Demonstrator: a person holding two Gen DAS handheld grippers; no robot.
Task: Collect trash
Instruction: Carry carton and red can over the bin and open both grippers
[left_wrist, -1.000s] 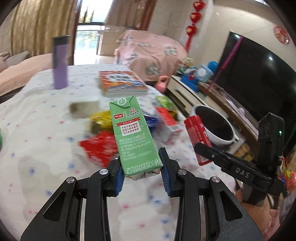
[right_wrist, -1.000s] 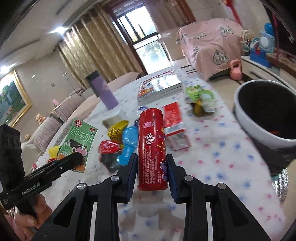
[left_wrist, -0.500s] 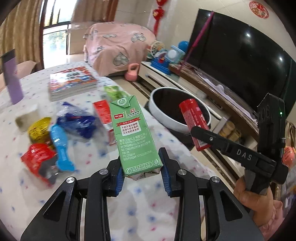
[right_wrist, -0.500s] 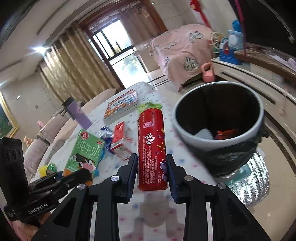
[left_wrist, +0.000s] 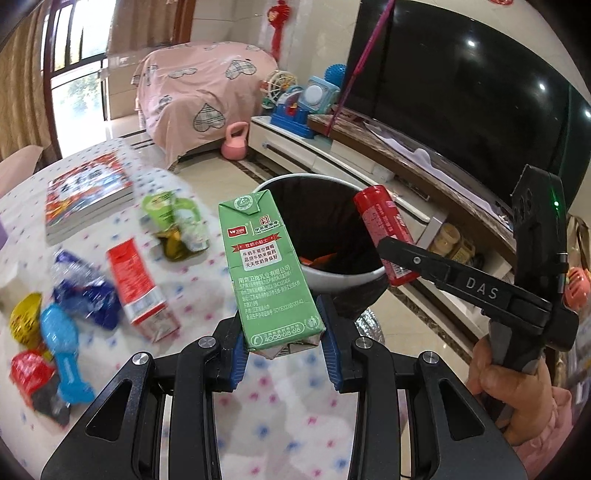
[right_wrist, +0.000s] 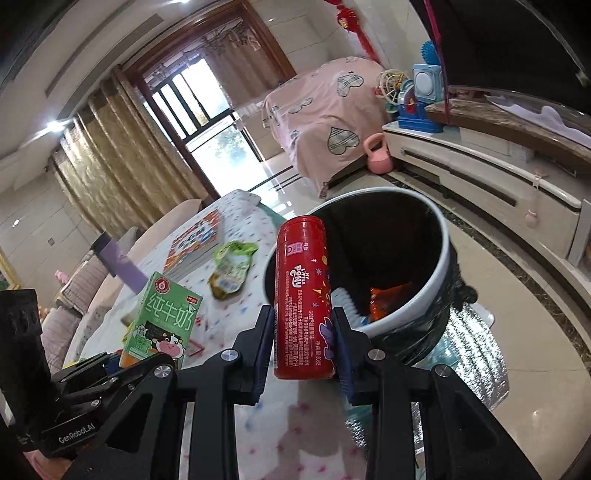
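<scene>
My left gripper (left_wrist: 283, 345) is clamped on a green milk carton (left_wrist: 267, 271), its blue pads pressing the carton's lower sides so it stands upright and a little tilted between the fingers. My right gripper (right_wrist: 303, 345) grips a red can (right_wrist: 303, 297) the same way, low on its body, the can upright. Both are held at the table's (left_wrist: 288, 417) edge, in front of the white bin (right_wrist: 441, 273), which stands on the floor just beside the table with a black bag lining it and some orange and white scraps at the bottom. From the left view the can shows off to the right, over the bin's rim, with my right hand (left_wrist: 513, 384) on the handle. Left on the spotted cloth are a red carton (left_wrist: 138, 286), a green pouch (left_wrist: 171, 225), blue and yellow wrappers, blurred, and a book (left_wrist: 86, 194).
</scene>
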